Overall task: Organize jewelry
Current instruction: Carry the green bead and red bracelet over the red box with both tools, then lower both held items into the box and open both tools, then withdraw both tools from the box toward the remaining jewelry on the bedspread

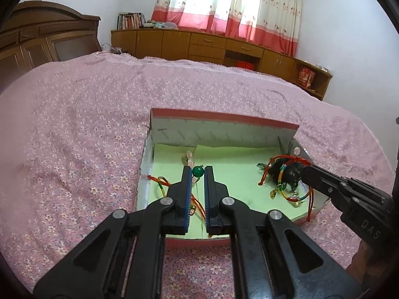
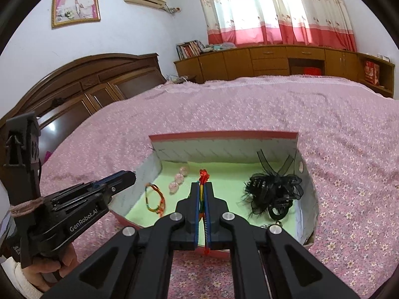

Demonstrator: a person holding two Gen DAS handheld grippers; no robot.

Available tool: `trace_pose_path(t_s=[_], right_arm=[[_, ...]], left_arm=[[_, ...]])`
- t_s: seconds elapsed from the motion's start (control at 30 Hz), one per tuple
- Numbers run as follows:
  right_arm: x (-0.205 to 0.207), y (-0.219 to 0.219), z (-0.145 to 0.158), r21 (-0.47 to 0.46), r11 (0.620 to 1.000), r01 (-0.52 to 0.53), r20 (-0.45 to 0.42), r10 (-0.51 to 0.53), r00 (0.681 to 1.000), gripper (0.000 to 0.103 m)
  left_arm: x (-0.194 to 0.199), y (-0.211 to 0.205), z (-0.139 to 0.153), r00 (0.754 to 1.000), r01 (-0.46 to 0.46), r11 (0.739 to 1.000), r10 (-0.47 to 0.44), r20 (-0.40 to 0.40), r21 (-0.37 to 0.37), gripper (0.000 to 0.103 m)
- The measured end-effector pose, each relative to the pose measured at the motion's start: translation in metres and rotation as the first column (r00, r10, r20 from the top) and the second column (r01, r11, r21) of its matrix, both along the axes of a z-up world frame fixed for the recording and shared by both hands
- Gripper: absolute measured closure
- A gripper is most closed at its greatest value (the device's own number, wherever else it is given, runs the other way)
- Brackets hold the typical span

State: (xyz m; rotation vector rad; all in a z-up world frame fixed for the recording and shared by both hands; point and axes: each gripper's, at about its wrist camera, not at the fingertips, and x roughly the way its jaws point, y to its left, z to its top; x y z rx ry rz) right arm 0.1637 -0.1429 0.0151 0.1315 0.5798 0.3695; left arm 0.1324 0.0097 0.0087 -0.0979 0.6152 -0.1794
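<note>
An open box (image 1: 224,120) with a green floor lies on the bed; it also shows in the right wrist view (image 2: 224,137). My left gripper (image 1: 198,172) is shut on a green bead (image 1: 198,171) at its tips, over the box's left part. My right gripper (image 2: 204,185) is shut on a red and multicoloured cord bracelet (image 2: 203,177); in the left wrist view this bracelet (image 1: 281,172) hangs over a black hair bow (image 1: 286,174) at the box's right. The bow (image 2: 274,191), another cord bracelet (image 2: 155,196) and pink beads (image 2: 178,179) lie in the box.
The box sits on a pink flowered bedspread (image 1: 87,137). A dark wooden headboard (image 2: 87,84) stands at the left. Low wooden cabinets (image 1: 212,44) line the far wall under red and white curtains (image 1: 224,2).
</note>
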Motion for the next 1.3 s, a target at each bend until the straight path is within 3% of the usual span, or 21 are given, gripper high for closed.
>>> trace_pose_path(t_s=[0.3,0.6,0.67,0.73,0.9,1.03,1.3], right_arm=[[0.025,0.001,-0.026,-0.033,0.999,0.019,-0.103,-0.022,0.994,0.098],[0.034,-0.004,-0.04,-0.027,0.999,0.034,-0.162,-0.038,0.986,0.097],[0.034,-0.006,-0.039,-0.012,0.999,0.036,-0.168,-0.038,0.985,0.09],[0.031,-0.008,-0.036,-0.003,0.999,0.037,-0.159,-0.037,0.987,0.078],[0.023,-0.012,-0.026,0.015,0.999,0.036,-0.129,-0.034,0.991,0.069],[0.008,-0.015,-0.015,0.034,0.998,0.043,-0.078,-0.04,0.996,0.057],[-0.021,-0.015,0.005,0.036,0.999,0.033,-0.011,-0.033,0.999,0.056]], left_arm=[[0.018,-0.003,-0.028,0.995,0.006,1.0,-0.003,-0.104,0.02,0.102],[0.016,-0.007,-0.03,0.994,0.011,0.999,-0.006,-0.112,0.042,0.1],[0.015,-0.008,-0.029,0.994,0.01,0.999,-0.005,-0.112,0.046,0.096],[0.016,-0.01,-0.028,0.994,0.01,0.999,-0.005,-0.107,0.042,0.086],[0.006,-0.008,-0.016,0.997,0.006,1.0,-0.005,-0.074,0.019,0.079],[-0.005,-0.005,-0.004,1.0,0.003,1.0,-0.002,-0.031,0.007,0.072],[-0.031,-0.005,0.015,1.0,0.009,1.0,-0.009,0.014,-0.002,0.066]])
